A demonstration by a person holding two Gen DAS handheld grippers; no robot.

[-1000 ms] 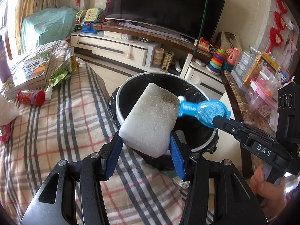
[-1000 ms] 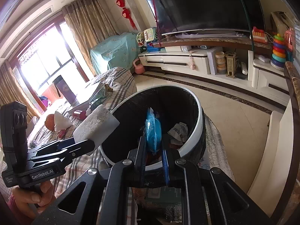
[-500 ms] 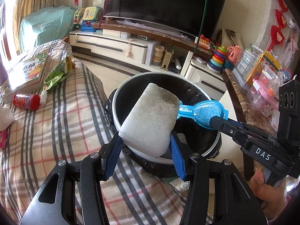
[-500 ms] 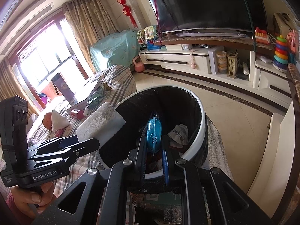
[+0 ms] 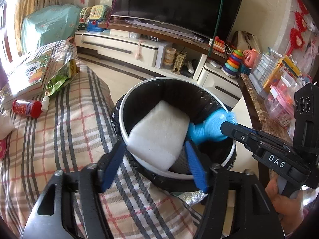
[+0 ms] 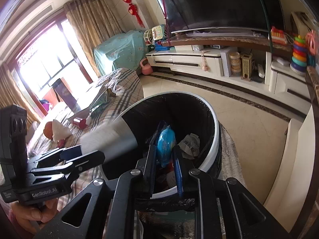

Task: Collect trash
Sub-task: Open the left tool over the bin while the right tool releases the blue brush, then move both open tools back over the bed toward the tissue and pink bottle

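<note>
My left gripper [image 5: 154, 149] is shut on a white foam block [image 5: 159, 132] and holds it over the near rim of a round bin [image 5: 209, 95] with a black liner. My right gripper [image 6: 164, 151] is shut on a blue plastic piece [image 6: 166, 142], which hangs over the bin mouth [image 6: 216, 137]. In the left wrist view the blue piece [image 5: 209, 128] touches the right side of the foam block. In the right wrist view the foam block [image 6: 111, 139] sits at the bin's left rim. Crumpled paper [image 6: 189, 142] lies inside the bin.
A plaid-covered sofa [image 5: 59, 129] lies to the left with a red can [image 5: 27, 106], a small white bottle [image 5: 44, 100], a green packet [image 5: 61, 75] and a book [image 5: 30, 75]. A TV stand [image 5: 139, 45] is behind, a cluttered shelf [image 5: 279, 91] to the right.
Both grippers have moved forward and down, so the foam block and the blue piece now sit lower over the bin mouth. The blue piece has tilted and blurs. Both stay gripped.
</note>
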